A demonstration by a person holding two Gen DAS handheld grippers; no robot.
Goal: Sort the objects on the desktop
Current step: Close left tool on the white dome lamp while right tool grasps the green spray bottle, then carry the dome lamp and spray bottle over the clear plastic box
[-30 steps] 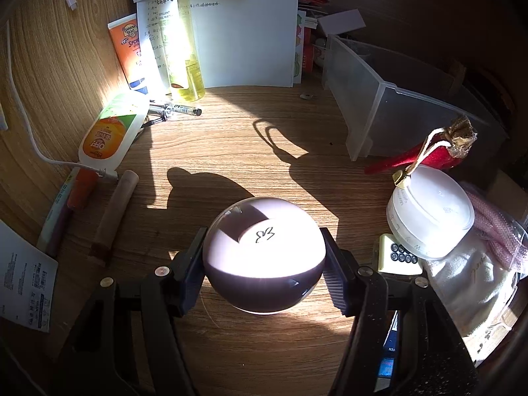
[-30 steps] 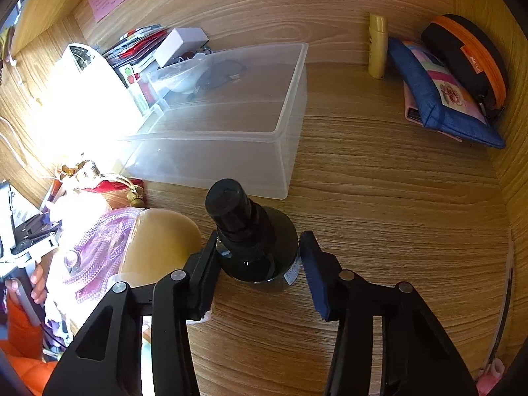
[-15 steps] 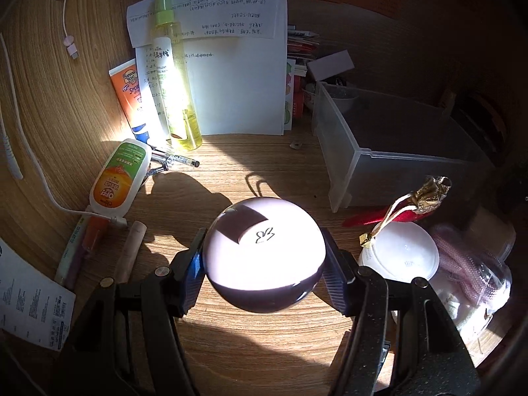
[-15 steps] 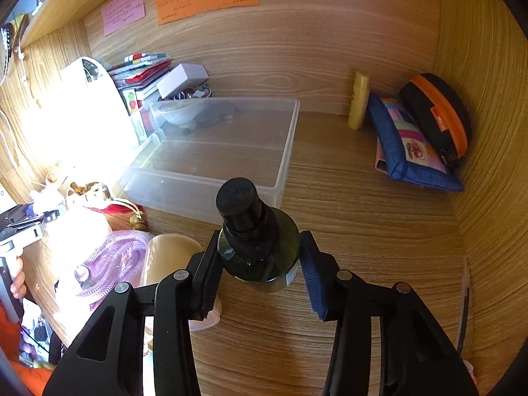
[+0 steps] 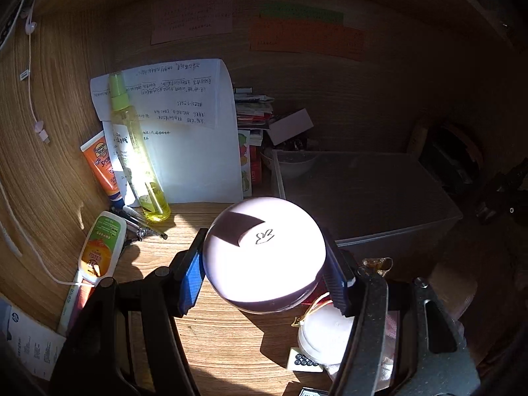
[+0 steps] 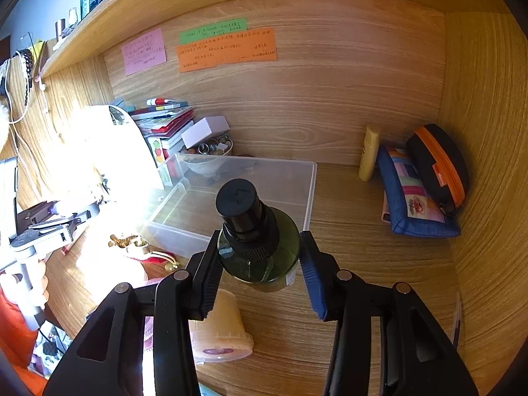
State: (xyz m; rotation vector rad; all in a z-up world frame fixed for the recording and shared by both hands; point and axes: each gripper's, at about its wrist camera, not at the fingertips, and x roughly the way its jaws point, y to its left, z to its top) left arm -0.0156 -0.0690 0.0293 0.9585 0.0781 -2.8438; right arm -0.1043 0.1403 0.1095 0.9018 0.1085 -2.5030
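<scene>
We clenched left hand-held gripper (image 5: 264, 277) on jar (image 5: 264, 254), held near bin (image 5: 363, 204) front | right hand-held gripper (image 6: 260, 264) gripped bottle (image 6: 259, 244) by bin, likely for loading

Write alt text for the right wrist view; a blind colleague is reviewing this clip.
The right gripper is shut on a dark green glass bottle with a black cap, held in front of a clear plastic storage bin on a wooden desk. A blue patchwork pouch and a black case with an orange zip lean in the right corner.
</scene>
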